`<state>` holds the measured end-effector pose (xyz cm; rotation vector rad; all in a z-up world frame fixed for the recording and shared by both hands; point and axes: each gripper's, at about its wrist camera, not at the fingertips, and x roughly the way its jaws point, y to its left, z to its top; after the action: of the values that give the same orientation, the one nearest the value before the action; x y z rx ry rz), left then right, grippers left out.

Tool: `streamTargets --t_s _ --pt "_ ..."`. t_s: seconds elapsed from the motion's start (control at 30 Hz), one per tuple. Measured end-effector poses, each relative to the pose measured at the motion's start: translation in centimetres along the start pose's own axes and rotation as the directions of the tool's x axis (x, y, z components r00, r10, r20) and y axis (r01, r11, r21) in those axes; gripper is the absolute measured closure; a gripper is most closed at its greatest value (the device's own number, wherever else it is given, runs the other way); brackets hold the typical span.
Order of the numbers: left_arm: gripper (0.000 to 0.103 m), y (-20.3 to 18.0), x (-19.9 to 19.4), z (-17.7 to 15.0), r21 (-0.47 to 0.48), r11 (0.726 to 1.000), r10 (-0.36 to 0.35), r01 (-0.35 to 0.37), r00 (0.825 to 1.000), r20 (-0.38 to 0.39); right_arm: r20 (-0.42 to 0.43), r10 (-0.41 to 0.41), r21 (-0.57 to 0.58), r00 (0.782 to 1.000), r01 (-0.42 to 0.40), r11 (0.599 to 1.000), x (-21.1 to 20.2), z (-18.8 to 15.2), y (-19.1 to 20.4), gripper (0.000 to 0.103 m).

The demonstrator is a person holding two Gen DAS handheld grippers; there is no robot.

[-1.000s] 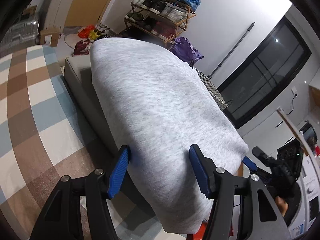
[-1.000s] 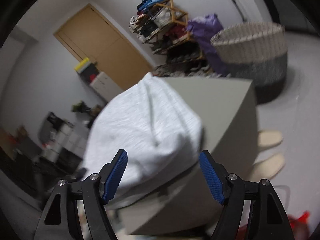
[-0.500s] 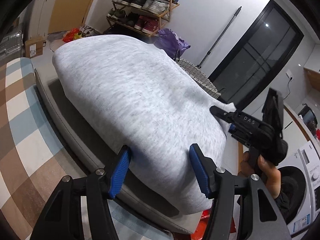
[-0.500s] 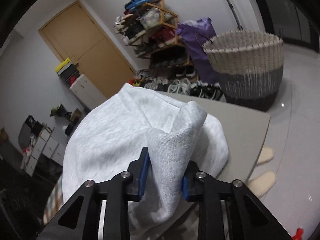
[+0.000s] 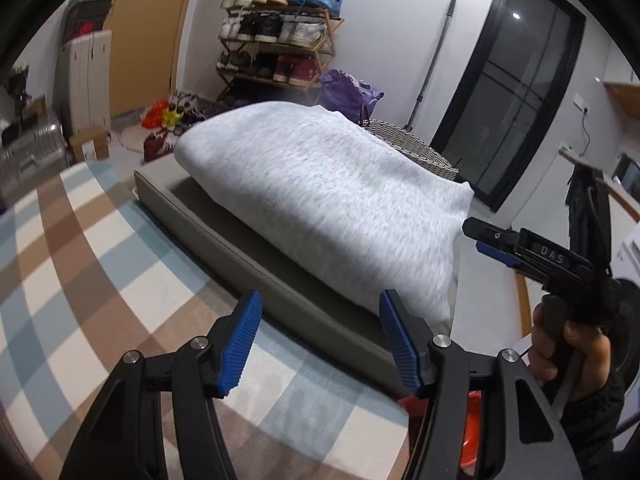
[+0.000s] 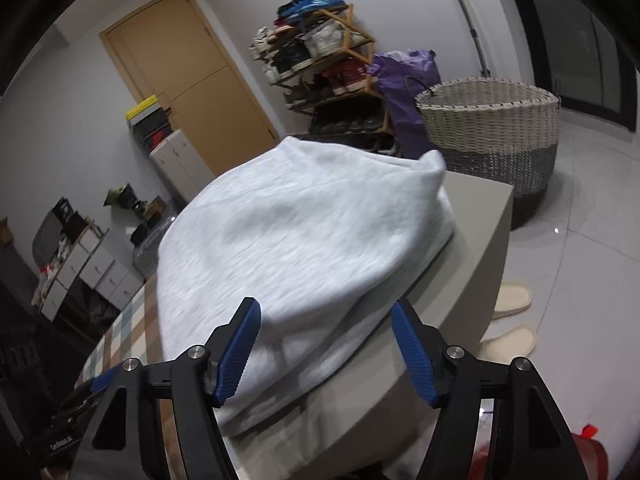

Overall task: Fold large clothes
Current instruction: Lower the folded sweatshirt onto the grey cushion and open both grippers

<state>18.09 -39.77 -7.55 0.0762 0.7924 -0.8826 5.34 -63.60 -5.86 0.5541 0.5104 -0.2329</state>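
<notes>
A folded grey garment (image 6: 304, 240) lies across the ottoman (image 6: 476, 232), reaching its near edge. The right gripper (image 6: 326, 350), clamped on a corner half a second ago, is opening and empty; the left gripper (image 5: 320, 338) gapes empty too. The fold looks finished.

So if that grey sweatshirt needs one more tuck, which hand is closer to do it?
Probably the right. The right gripper, jaws opening and empty, sits just over the grey sweatshirt's near edge, while the left gripper hangs back over the checked rug.
</notes>
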Motion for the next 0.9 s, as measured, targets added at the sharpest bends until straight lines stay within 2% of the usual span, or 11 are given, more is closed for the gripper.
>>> streamTargets --t_s 0.1,0.17,0.2,0.3,0.47,0.6,0.73,0.8,0.83,0.9 --pt "0.045 0.2 -1.2 -0.4 0.007 1.0 -0.005 0.005 1.0 0.015 0.055 0.019 -0.096 0.998 -0.013 0.995 -2.1 -1.2 3.0 0.014" --pt "0.033 0.4 -1.5 0.0 -0.003 1.0 -0.005 0.005 1.0 0.021 0.095 0.039 -0.134 0.995 -0.027 0.991 -3.7 -2.0 4.5 0.005" --pt "0.032 0.5 -2.0 0.0 -0.003 1.0 -0.011 0.011 0.999 0.033 0.112 0.048 -0.143 0.993 -0.032 0.989 -4.2 -2.3 5.1 0.0" --pt "0.021 0.7 -3.9 -0.3 0.009 1.0 -0.002 0.002 0.995 0.101 0.134 0.054 -0.166 0.99 -0.031 0.986 -5.7 -3.1 6.8 0.0" --pt "0.021 1.8 -6.0 -0.8 -0.002 1.0 0.029 -0.029 0.985 0.167 0.103 0.08 -0.186 0.991 -0.06 0.981 -6.7 -4.2 8.1 0.0" --pt "0.021 2.9 -6.5 -1.0 -0.04 0.998 0.046 -0.039 0.98 0.193 0.12 0.079 -0.204 0.99 -0.053 0.978 -7.8 -5.2 8.8 0.0" --pt "0.02 2.9 -6.8 -1.1 -0.032 0.999 0.042 -0.036 0.977 0.21 0.126 0.072 -0.234 0.989 -0.041 0.971 -8.8 -5.9 9.6 0.0" --pt "0.012 2.7 -6.8 -1.2 -0.019 0.999 0.042 -0.039 0.977 0.208 0.133 0.066 -0.246 0.989 -0.031 0.969 -9.1 -6.0 9.9 0.0" --pt "0.0 2.7 -6.9 -1.3 -0.014 0.999 0.043 -0.041 0.976 0.215 0.139 0.063 -0.248 0.988 -0.027 0.968 -9.3 -6.1 10.1 0.0" --pt "0.001 2.5 -7.3 -1.5 -0.006 0.999 0.049 -0.049 0.97 0.24 0.149 0.068 -0.255 0.987 -0.028 0.966 -9.6 -6.2 10.3 0.0"
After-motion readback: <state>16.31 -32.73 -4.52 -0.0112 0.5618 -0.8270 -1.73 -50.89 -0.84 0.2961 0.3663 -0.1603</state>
